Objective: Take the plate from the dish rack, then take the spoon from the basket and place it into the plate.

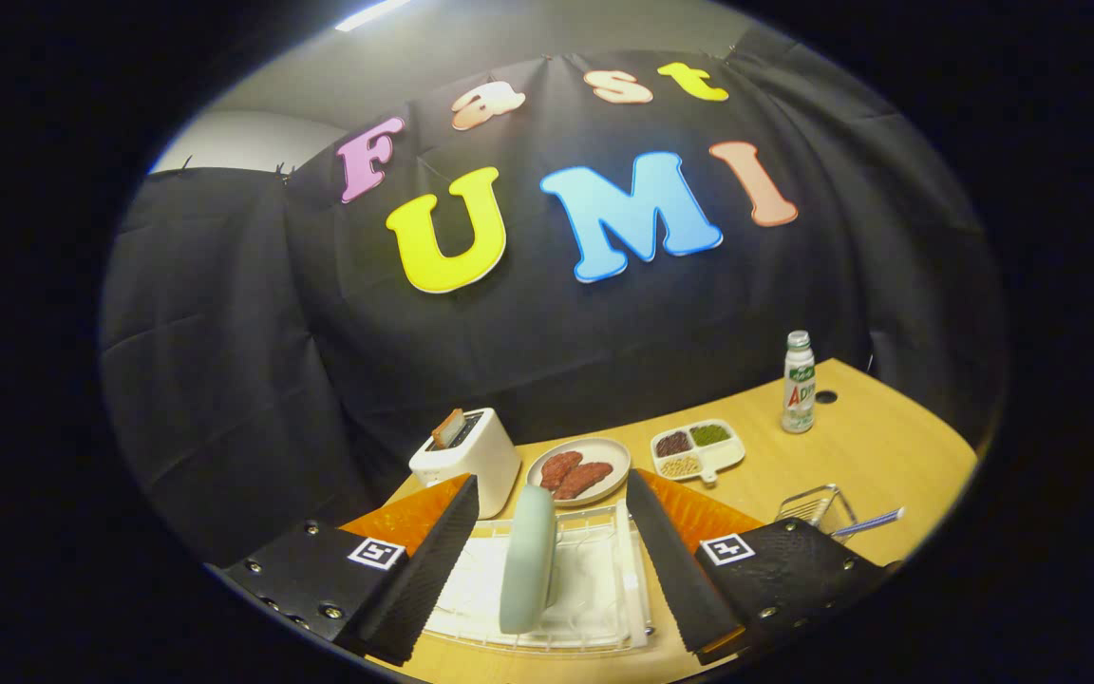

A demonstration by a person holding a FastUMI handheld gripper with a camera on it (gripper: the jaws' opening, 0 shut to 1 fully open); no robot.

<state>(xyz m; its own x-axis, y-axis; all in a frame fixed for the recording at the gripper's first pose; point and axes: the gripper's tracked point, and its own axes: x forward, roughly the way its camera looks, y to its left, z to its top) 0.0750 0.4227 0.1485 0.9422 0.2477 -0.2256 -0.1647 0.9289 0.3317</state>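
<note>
Wooden table (879,456): one plate (527,573) upright in one dish rack (604,608), between wide-open jaws.

On the far side of the wooden table (889,456): a white toaster (467,461) holding toast, left. A dish of red pieces (578,471) and a divided tray (698,448) stand centre. Bottle (798,382), far right.

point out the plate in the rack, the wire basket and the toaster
pale green plate (528,556): gripper view, on its edge-on rim, upright in the white dish rack between the open claw fingers
silver wire basket (818,505): gripper view, on its wire rim
white toaster (471,461): gripper view, on its front wall
</note>
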